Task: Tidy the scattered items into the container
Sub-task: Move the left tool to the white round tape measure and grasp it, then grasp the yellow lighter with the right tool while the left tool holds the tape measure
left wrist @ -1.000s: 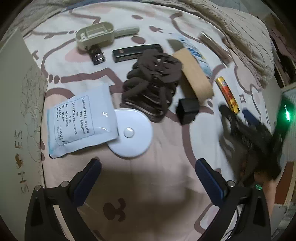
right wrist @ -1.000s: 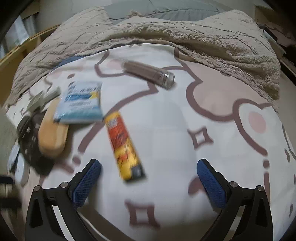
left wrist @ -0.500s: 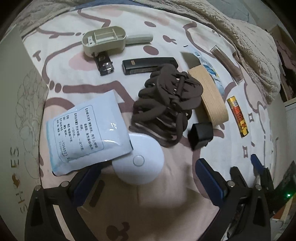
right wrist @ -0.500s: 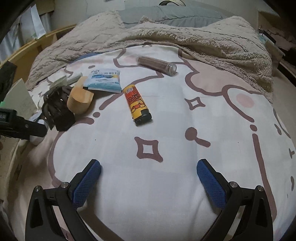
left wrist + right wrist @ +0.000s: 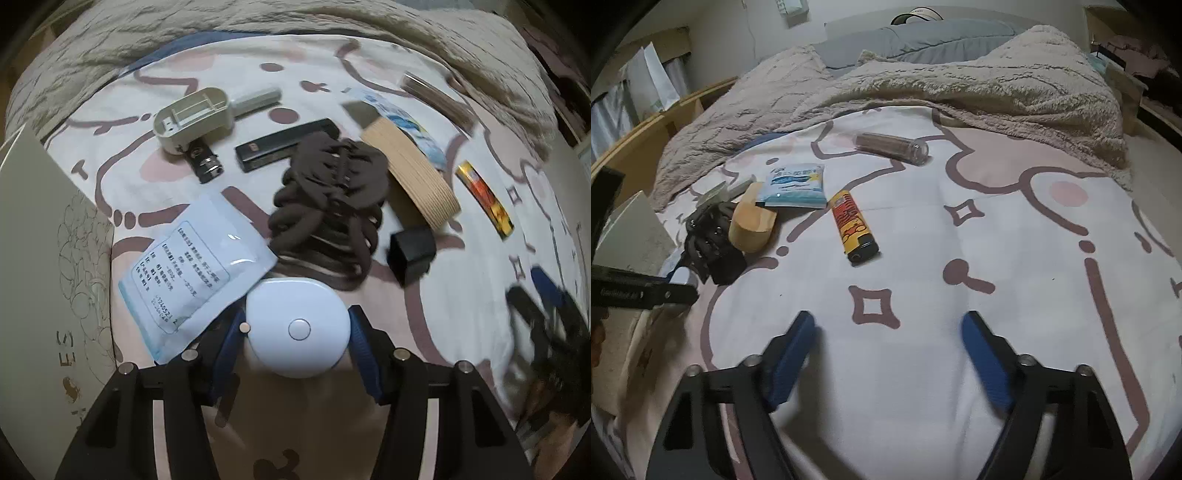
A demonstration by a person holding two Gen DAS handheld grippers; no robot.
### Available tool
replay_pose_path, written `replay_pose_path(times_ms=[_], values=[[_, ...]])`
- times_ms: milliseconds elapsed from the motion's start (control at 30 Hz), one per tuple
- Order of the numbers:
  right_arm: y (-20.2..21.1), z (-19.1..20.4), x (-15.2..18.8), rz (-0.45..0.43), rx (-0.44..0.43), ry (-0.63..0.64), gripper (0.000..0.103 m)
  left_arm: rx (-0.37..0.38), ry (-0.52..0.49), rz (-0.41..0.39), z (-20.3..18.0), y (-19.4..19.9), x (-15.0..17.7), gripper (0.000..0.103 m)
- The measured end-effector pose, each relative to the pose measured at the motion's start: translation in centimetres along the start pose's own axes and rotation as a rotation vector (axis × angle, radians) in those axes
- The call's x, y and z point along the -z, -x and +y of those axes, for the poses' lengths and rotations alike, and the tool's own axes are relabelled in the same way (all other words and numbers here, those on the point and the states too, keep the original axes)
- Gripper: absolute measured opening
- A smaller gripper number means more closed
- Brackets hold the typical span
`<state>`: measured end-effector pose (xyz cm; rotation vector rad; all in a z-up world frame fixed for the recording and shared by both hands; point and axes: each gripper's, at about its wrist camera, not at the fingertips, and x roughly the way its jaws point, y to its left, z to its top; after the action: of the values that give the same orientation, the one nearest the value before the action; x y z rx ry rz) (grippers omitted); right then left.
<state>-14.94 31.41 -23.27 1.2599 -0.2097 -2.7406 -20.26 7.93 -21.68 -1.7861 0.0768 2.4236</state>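
Scattered items lie on a bed sheet (image 5: 997,229) with a pink and brown cartoon print. The left gripper (image 5: 295,332) points steeply down, and its blue ribbed fingers (image 5: 364,354) are closing around a smooth white round device (image 5: 297,326) with a small button in the middle; both pads seem to touch its sides already, though the left one is partly hidden. A flat pale blue pouch (image 5: 192,266) with printed text lies partly over that left finger. Just beyond the device is a bundle of dark brown hair ties (image 5: 328,206), and beside it a small black cube (image 5: 412,253) and a curved piece of light wood (image 5: 410,170). Farther away are a black flat bar (image 5: 288,149), a beige plastic scoop (image 5: 199,118) and a small black metal part (image 5: 205,162). The grey cardboard box (image 5: 44,258) stands at the left edge.

The right gripper (image 5: 888,354) hovers over bare sheet, its jaws closing with nothing between them. Ahead of it lie an orange lighter (image 5: 853,227), a blue and white sachet (image 5: 794,184) and a clear tube (image 5: 892,147), before a fluffy beige blanket (image 5: 923,81).
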Motion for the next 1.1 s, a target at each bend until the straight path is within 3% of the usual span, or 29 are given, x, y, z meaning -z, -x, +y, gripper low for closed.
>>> replay_pose_path(times_ms=[133,367,433,567,633,667,833,1100], values=[[-0.6,-0.1,-1.2,0.014,-0.01,0.012,0.063,0.014,-0.066,-0.001,-0.9,0.2,0.7,0.057],[-2.3,2.1,-3.1,0.058,0.02,0.173,0.059,0.072,-0.202,0.012,-3.1,0.3,2.0,0.057],[-2.9,2.9,-3.6,0.064,0.048,0.222,0.049,0.097,-0.248,0.014,-3.5,0.5,2.6,0.057],[-3.9,3.9,-4.2,0.081,0.099,0.281,0.041,0.123,-0.305,0.016,-3.5,0.7,3.6,0.057],[-3.9,4.5,-4.0,0.083,0.102,0.315,0.026,0.137,-0.327,0.017,-3.3,0.7,3.8,0.057],[-3.8,4.7,-3.8,0.081,0.109,0.334,0.023,0.142,-0.339,0.017,-3.3,0.8,4.2,0.057],[-2.4,5.6,-1.7,0.078,0.11,0.385,0.023,0.158,-0.389,0.015,-3.7,1.5,6.4,0.057],[2.2,6.6,3.4,0.097,0.038,0.396,0.023,0.131,-0.424,0.034,-4.6,1.9,8.6,0.057]])
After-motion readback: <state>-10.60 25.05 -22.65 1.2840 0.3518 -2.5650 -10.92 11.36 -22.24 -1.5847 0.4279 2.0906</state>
